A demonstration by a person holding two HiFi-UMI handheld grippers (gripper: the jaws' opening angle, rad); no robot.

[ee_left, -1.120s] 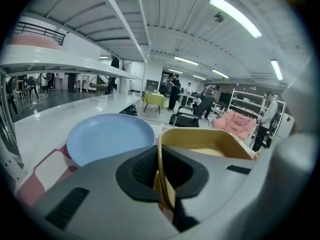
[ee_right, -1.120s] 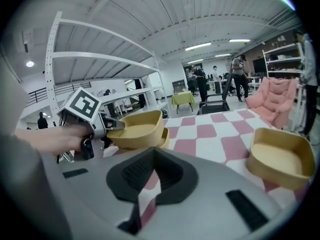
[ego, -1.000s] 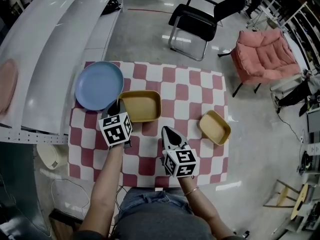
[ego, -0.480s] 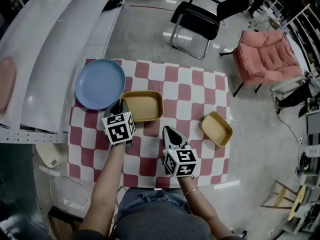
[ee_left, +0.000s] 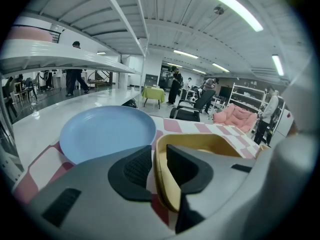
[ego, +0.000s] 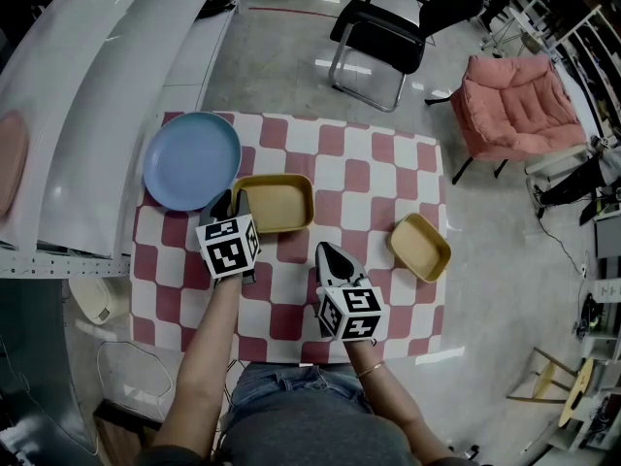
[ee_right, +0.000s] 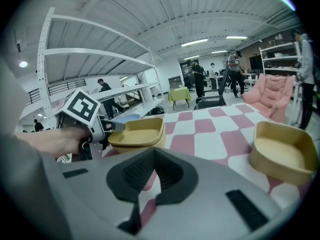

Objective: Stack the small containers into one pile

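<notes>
A yellow rectangular container (ego: 276, 202) sits on the checked cloth right of a blue plate (ego: 192, 160). My left gripper (ego: 230, 203) is at its left rim. In the left gripper view the container's wall (ee_left: 161, 176) stands between the jaws, which are opening, with a gap beside the left pad (ee_left: 137, 168). A second, smaller yellow container (ego: 419, 247) lies apart at the right, also seen in the right gripper view (ee_right: 282, 151). My right gripper (ego: 330, 253) hovers over the cloth's middle front, shut and empty, pointing between the two containers.
The table (ego: 378, 178) carries a red-and-white checked cloth. A white curved counter (ego: 87, 85) runs along the left. Beyond the far edge stand a black chair (ego: 383, 42) and a pink armchair (ego: 514, 105). People stand in the background of both gripper views.
The left gripper's jaws have parted at the container's left rim. The right gripper and both containers stay where they were.
</notes>
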